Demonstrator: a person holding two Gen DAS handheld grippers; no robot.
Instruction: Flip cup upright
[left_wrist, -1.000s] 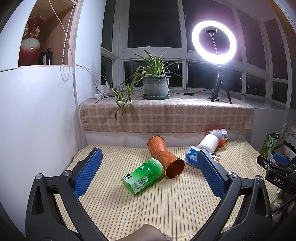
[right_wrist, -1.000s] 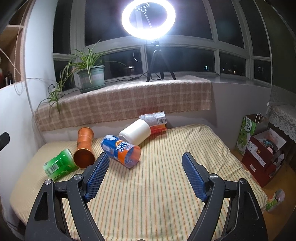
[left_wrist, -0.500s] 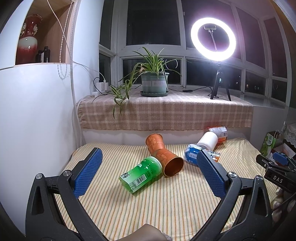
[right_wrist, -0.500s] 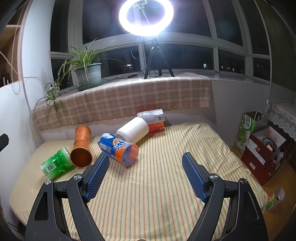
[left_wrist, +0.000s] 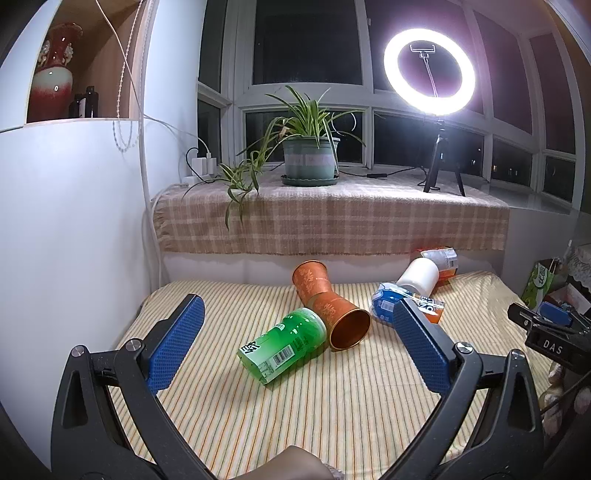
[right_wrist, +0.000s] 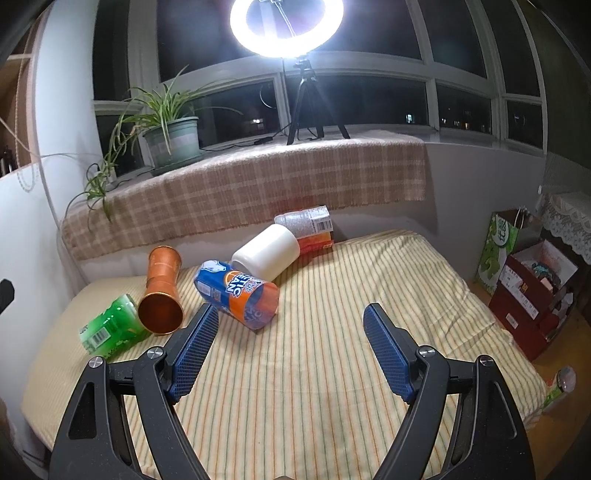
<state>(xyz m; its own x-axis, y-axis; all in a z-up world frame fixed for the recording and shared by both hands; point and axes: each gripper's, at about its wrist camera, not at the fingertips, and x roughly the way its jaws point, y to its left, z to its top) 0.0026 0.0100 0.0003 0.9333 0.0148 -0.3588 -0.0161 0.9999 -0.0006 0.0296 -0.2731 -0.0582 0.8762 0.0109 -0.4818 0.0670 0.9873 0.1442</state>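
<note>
Lying on its side on the striped bedspread (left_wrist: 332, 406), the copper cup (left_wrist: 332, 310) touches the green bottle (left_wrist: 284, 343). It looks light, rigid and slick; I'd pinch its narrow waist. My left gripper (left_wrist: 295, 339) and right gripper (right_wrist: 291, 347) gape, released, holding nothing.

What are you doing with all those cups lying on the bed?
A person holds a gripper in each hand, jaws open, nothing grabbed yet. Five cups lie tipped over on the striped bed. The left gripper faces the green cup and copper cup; the right gripper hovers by the blue-orange cup.
</note>
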